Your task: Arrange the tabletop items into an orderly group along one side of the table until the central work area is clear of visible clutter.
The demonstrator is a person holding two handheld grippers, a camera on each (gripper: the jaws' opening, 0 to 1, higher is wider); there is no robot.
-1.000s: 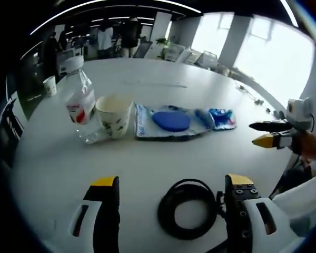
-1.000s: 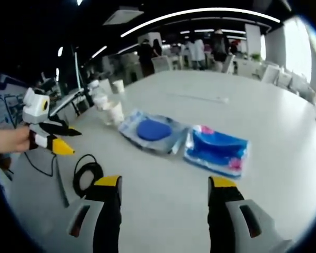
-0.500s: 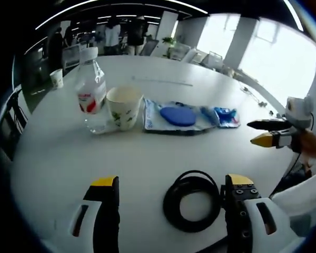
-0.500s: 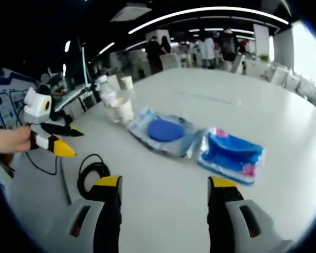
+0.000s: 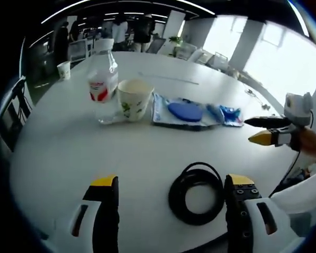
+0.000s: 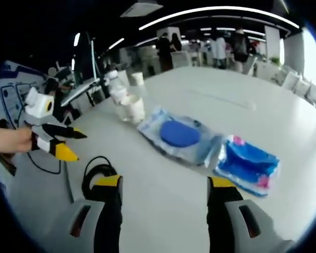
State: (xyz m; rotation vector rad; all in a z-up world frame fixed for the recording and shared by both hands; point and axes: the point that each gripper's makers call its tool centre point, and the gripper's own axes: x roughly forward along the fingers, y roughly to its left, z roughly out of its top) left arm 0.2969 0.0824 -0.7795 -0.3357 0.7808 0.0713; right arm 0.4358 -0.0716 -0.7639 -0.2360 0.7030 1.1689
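Note:
My left gripper (image 5: 171, 182) hangs open over the near table edge, and a black coiled cable (image 5: 196, 192) lies between its jaws. Further back a row of items stands: a clear bottle (image 5: 102, 84), a paper cup (image 5: 135, 99), a clear packet with a blue disc (image 5: 184, 110) and a small blue packet (image 5: 230, 115). My right gripper (image 5: 248, 130) comes in from the right, open and empty. In the right gripper view its jaws (image 6: 165, 182) stand wide over bare table, short of the disc packet (image 6: 180, 134) and the blue packet (image 6: 247, 164). The left gripper (image 6: 80, 146) shows at left above the cable (image 6: 97, 176).
A second small paper cup (image 5: 64, 69) sits at the far left edge of the white table (image 5: 68, 153). Chairs and standing people are beyond the table's far end. A thin straight strip (image 5: 166, 78) lies further back on the table.
Both views have shifted with the hands: the row of items now sits a little further right in each. The items themselves stay put, and both grippers stay open.

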